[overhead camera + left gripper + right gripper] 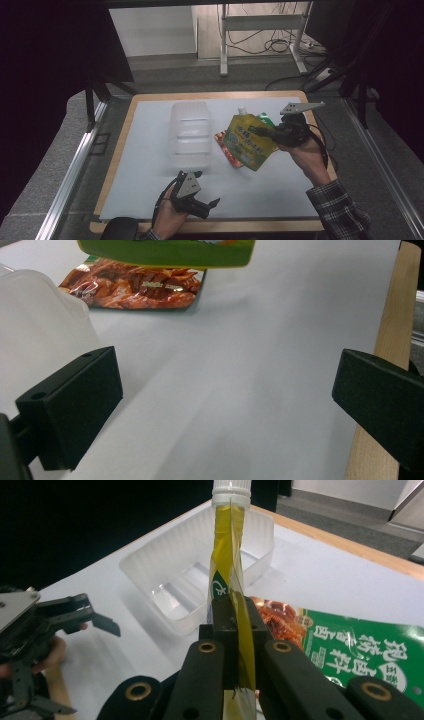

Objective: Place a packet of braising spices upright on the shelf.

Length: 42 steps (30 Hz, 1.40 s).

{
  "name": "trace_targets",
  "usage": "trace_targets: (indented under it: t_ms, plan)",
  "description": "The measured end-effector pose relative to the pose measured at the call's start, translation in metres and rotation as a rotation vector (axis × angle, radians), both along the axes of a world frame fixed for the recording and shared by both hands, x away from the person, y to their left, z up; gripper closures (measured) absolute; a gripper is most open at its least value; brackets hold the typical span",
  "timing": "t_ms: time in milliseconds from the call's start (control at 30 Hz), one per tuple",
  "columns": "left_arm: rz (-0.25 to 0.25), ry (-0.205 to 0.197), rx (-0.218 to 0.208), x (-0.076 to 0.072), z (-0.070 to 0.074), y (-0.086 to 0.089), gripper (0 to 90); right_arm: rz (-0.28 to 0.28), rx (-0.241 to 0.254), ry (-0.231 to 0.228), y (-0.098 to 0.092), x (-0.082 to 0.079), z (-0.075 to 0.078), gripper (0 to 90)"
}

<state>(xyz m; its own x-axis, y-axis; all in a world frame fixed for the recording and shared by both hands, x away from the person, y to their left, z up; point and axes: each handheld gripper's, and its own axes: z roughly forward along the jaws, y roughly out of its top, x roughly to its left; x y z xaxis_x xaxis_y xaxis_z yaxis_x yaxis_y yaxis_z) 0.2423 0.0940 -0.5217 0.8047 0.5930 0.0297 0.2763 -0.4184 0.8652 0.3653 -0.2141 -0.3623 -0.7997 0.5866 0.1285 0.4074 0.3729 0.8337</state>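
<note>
A yellow-green spouted pouch (247,142) with a white cap hangs tilted above the white mat, and my right gripper (264,133) is shut on its right edge. In the right gripper view the pouch (230,565) stands edge-on, pinched between the closed jaws of that gripper (239,625). Under the pouch lie a red snack packet (225,148) and a green packet (265,119). My left gripper (207,189) rests near the front edge of the mat, open and holding nothing. In the left gripper view its jaws (225,405) stand wide apart over bare mat.
A clear plastic container (190,132) sits at the mat's centre, left of the pouch. The wooden table edge (395,315) runs beside the left gripper's right jaw. The red packet (132,287) and the container (40,325) lie ahead of the left gripper.
</note>
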Motion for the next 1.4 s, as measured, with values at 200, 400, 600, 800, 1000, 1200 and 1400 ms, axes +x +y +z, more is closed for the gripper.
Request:
trace_targets:
  t_ms: [200,400,600,800,1000,1200,1400]
  plan:
    - [-0.002,0.001,-0.004,-0.002,0.001,0.001,0.0,-0.011,0.003,-0.007,0.006,0.012,0.002,88.9]
    - [-0.005,0.0,0.01,-0.003,0.001,0.002,0.0,-0.014,0.007,-0.013,0.011,0.021,0.002,88.9]
    - [-0.002,0.006,0.007,-0.003,0.0,0.004,0.0,-0.003,-0.002,-0.019,0.017,0.03,0.001,88.9]
    - [-0.017,-0.01,0.038,-0.006,-0.001,-0.001,0.0,0.012,0.002,-0.021,0.026,0.043,0.003,88.9]
    - [-0.012,-0.009,0.032,-0.005,-0.001,0.0,0.0,0.022,-0.005,-0.028,0.035,0.053,0.004,88.9]
    - [-0.015,-0.011,0.037,-0.005,-0.001,-0.001,0.0,0.027,-0.003,-0.032,0.041,0.061,0.007,88.9]
    - [-0.015,-0.013,0.04,-0.005,-0.002,-0.001,0.0,0.03,0.009,-0.043,0.047,0.072,0.01,88.9]
